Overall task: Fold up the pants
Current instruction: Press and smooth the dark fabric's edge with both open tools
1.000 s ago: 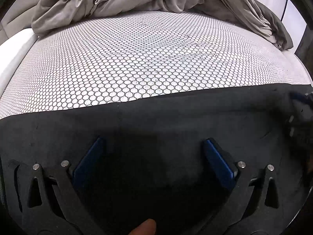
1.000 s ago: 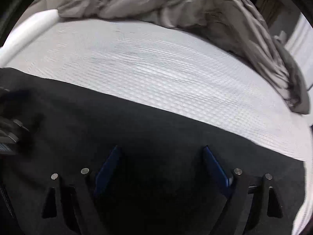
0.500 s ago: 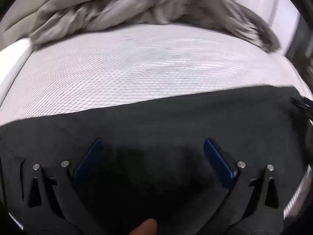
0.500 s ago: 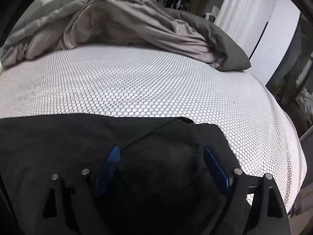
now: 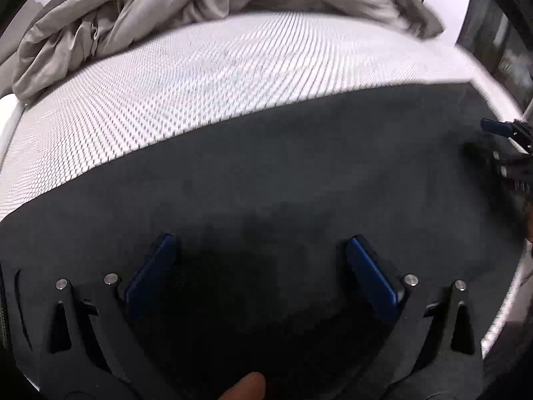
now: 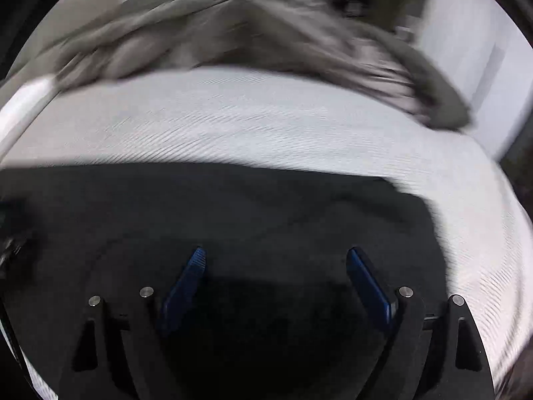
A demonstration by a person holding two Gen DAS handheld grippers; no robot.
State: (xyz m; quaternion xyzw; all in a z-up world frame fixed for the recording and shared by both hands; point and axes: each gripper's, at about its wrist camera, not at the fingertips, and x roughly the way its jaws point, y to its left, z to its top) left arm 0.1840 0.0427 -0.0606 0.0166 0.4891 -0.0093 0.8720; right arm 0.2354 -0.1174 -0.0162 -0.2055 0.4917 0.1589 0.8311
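Observation:
Black pants (image 5: 299, 166) lie flat across a bed with a white honeycomb-patterned sheet (image 5: 233, 66). My left gripper (image 5: 260, 240) hovers over the dark cloth, open, its blue pads apart and nothing pinched between them. My right gripper (image 6: 276, 251) is also open above the pants (image 6: 233, 206), near their right end, which stops short of the sheet (image 6: 266, 123). The right gripper (image 5: 506, 146) also shows at the right edge of the left wrist view. The right wrist view is blurred by motion.
A crumpled grey duvet (image 5: 133, 10) is heaped along the far side of the bed (image 6: 266, 26). A fingertip (image 5: 246, 386) shows at the bottom of the left wrist view. The bed's right edge drops off toward a white wall and dark furniture.
Both grippers have slid sideways over the pants toward their right end, which has come into the right wrist view. The jaws stayed open, and the pants still lie flat.

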